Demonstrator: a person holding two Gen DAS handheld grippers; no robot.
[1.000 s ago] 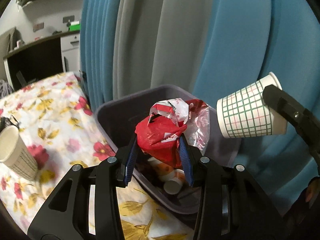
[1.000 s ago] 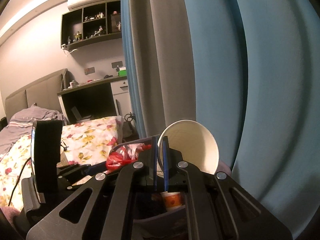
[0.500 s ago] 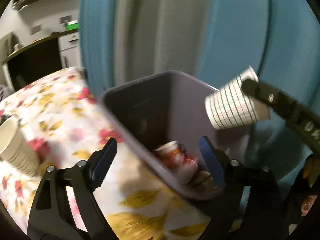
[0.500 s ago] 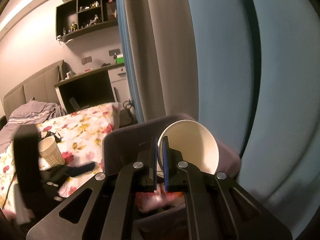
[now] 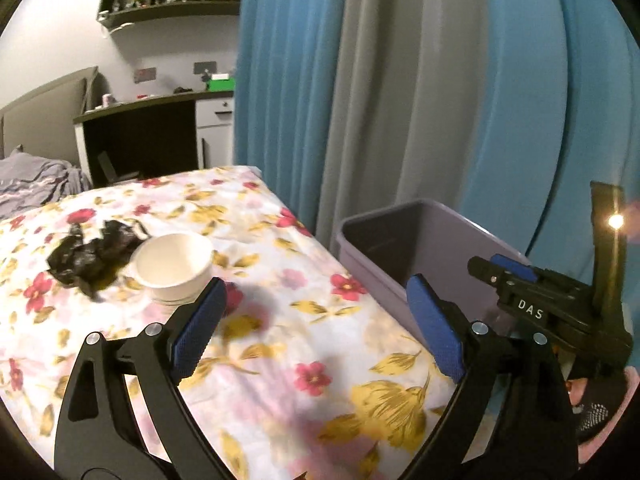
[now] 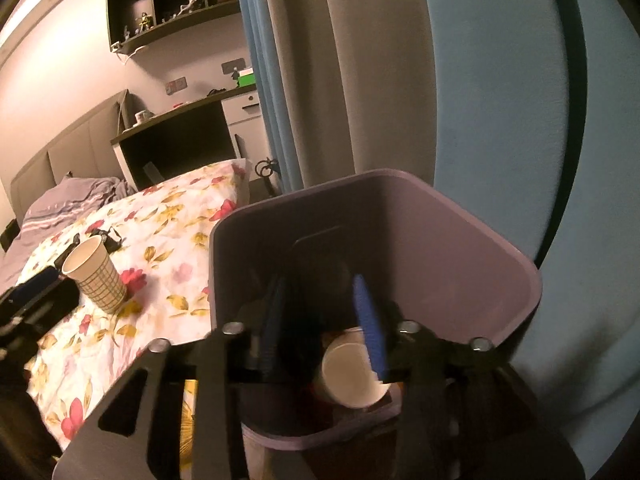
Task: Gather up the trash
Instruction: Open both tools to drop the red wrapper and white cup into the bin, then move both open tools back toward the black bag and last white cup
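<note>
With my right gripper opening over the bin, nothing pinched, my left gripper spreads empty toward the cup.

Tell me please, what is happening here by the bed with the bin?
A person with a gripper in each hand is collecting trash into a purple bin beside the bed. The right gripper is over the bin, its jaws opening; a paper cup lies inside below it. The left gripper, empty and opening, points over the bed, where another paper cup and a crumpled black bag remain.
</note>
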